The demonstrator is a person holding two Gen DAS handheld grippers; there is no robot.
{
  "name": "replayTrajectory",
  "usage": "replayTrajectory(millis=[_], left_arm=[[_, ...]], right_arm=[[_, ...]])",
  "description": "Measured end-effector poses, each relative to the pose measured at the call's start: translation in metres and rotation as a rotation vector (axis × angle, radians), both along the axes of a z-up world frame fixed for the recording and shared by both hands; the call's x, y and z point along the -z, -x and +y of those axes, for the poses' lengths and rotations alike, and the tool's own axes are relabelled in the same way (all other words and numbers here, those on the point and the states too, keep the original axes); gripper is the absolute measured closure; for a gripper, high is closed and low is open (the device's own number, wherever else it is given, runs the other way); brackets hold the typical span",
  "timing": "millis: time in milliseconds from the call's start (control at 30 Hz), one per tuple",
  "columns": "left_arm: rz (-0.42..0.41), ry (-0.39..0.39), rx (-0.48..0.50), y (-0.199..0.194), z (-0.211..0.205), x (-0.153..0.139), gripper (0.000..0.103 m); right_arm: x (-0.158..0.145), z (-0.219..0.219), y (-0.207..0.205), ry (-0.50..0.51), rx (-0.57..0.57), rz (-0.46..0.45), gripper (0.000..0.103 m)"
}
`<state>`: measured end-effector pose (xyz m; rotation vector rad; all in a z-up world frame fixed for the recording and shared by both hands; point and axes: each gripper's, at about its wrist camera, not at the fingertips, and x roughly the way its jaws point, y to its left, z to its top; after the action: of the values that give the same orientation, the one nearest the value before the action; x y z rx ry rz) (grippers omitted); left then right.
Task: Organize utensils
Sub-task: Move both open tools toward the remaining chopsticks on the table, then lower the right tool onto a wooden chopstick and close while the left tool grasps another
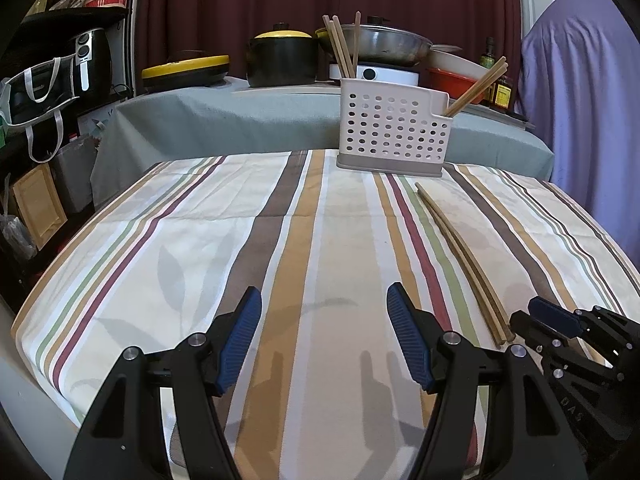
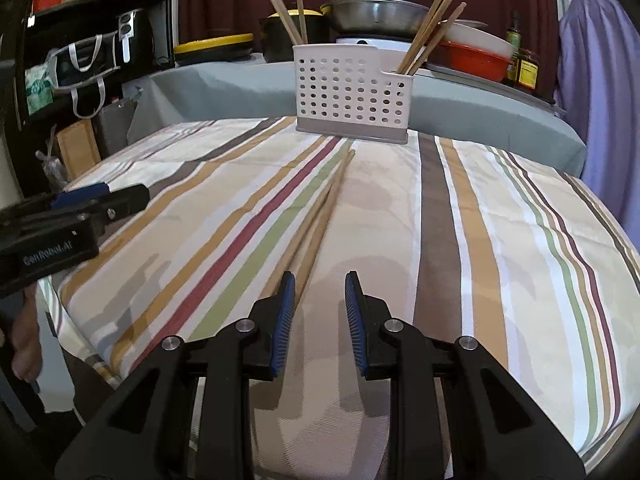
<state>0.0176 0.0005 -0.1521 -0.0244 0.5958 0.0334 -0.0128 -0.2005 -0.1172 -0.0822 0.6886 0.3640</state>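
Left wrist view shows the left claw standing wide, nothing between its blue pads, hovering over the striped cloth of the worktop. Just to its right lie two chopsticks side by side on the cloth, their near ends close to the tip of the right claw, which enters from the picture's right edge. In the right wrist view the right claw is narrow yet not closed, with bare cloth in the gap; its left pad sits over or just beside the chopsticks' near ends, and whether it touches them I cannot tell. The sticks run from there toward the white holder, stopping just short of its grey base. The holder stands upright near the cloth's far edge, with more chopsticks in its tall left part and in its lower right part. Most of the cloth is free, both left of the sticks and right of them. Beyond the far edge a grey-covered surface carries pots and a pan.
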Motion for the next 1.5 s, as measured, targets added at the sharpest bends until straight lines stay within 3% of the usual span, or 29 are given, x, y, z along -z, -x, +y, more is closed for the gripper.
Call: replayTrajectory(millis=[733, 1500], left_arm=[[0.012, 0.006, 0.022, -0.001, -0.005, 0.002, 0.039], [0.021, 0.029, 0.038, -0.003, -0.006, 0.006, 0.039]], right_arm=[[0.001, 0.015, 0.004, 0.018, -0.053, 0.011, 0.077], [0.006, 0.013, 0.001, 0.038, -0.02, 0.014, 0.079]])
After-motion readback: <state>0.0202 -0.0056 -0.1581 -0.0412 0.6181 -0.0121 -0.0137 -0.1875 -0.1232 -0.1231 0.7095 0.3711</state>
